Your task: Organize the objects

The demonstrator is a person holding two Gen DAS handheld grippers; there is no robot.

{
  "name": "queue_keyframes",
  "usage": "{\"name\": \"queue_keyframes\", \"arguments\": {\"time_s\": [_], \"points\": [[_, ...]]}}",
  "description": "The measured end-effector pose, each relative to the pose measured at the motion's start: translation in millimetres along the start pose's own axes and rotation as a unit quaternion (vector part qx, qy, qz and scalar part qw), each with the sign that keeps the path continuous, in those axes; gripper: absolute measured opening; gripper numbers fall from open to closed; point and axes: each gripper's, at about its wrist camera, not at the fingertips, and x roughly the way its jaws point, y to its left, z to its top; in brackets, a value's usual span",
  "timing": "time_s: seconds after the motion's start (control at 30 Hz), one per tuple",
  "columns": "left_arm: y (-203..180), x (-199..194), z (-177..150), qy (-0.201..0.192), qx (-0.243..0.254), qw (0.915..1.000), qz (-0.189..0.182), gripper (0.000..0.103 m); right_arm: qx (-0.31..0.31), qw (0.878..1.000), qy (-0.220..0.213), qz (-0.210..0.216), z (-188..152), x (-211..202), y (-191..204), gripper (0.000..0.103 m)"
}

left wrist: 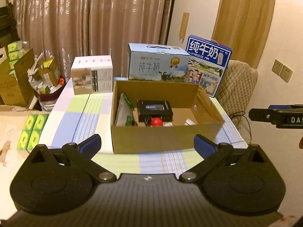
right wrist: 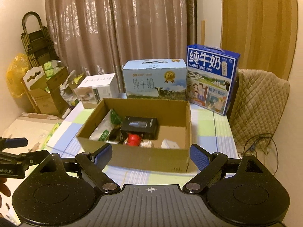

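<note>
Both the left gripper and right gripper are spread wide and empty before the cardboard box. The table looks cleared, though blur hides small items; check inside before finishing.

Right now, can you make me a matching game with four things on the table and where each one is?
Things:
1. red toy
2. black box
3. dark blue milk carton
4. white box

Places:
A. far left of the table
B. standing at the back right
C. in the cardboard box, middle
D. in the cardboard box, by its near wall

Pairs: 1-D, 2-C, 3-B, 4-A
</note>
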Motion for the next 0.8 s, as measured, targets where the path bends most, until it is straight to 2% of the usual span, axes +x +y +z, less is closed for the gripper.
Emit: {"name": "queue_keyframes", "arguments": {"time_s": [0.2,0.4,0.5,0.8], "points": [[-4.3,-29.5,-23.2,-0.002,-0.016,0.9998,0.007,0.102,0.015,1.0,0.0,0.008,-20.3,-25.5,1.3,0.086],[-10.0,-59.8,-43.6,-0.022,-0.017,0.9993,0.026,0.102,-0.001,1.0,-0.011,0.012,-45.9,-52.3,10.4,0.086],[-12.8,-72.3,-52.5,-0.028,-0.02,0.9988,0.035,0.102,0.01,1.0,-0.013,0.014,-61.5,-63.0,11.6,0.086],[-19.1,-99.8,-92.7,-0.008,-0.033,0.9989,0.032,0.102,0.036,0.999,-0.002,0.002,-114.9,-84.8,16.4,0.086]]}}
